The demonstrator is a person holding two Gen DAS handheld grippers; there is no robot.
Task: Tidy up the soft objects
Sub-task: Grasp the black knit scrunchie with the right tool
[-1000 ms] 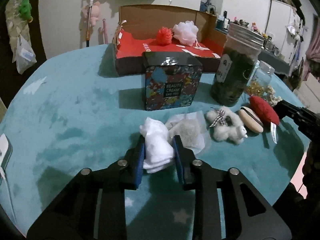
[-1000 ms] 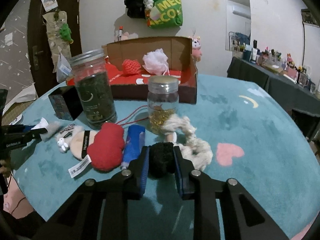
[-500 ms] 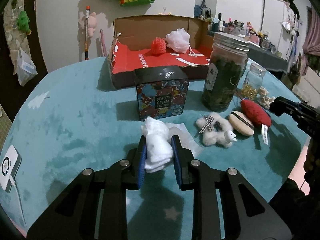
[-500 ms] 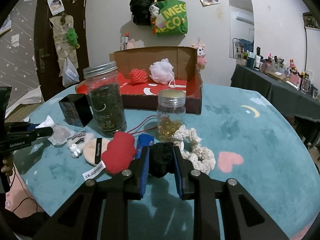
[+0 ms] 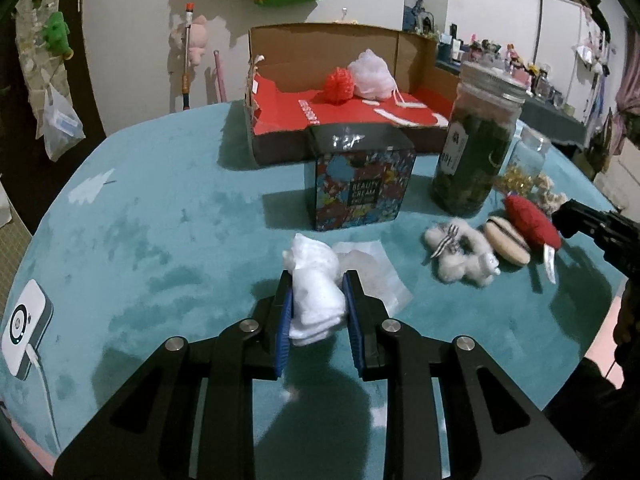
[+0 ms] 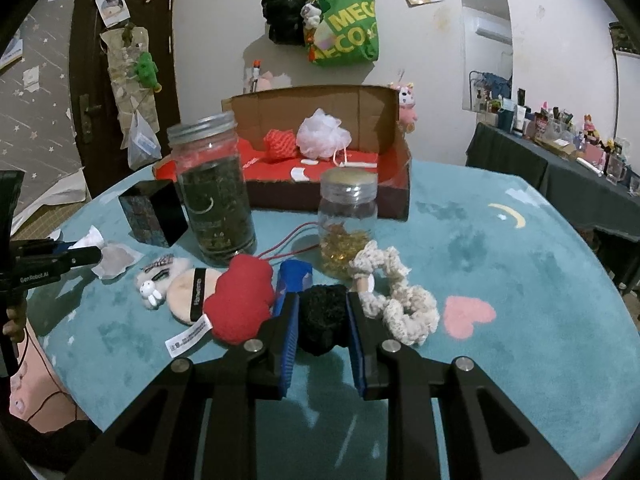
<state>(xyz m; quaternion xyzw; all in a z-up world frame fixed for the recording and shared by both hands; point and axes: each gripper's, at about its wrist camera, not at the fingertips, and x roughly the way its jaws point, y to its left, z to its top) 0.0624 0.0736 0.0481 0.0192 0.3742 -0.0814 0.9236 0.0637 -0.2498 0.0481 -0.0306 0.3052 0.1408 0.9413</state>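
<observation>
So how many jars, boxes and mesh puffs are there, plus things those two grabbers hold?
Jars: 2 (tall jar, small jar)
Boxes: 2 (cardboard box, printed box)
Mesh puffs: 2 (red puff, white puff)
Held: 2 (white cloth in left gripper, black pom in right gripper)
Total: 8

my two wrist cameras look steeply down along each claw, close over the tabletop (image 5: 168, 216); both share the cardboard box (image 5: 320, 52) (image 6: 312, 100).

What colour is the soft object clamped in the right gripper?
Black: a fuzzy black ball between the right gripper pads, clearest in the right wrist view.
</observation>
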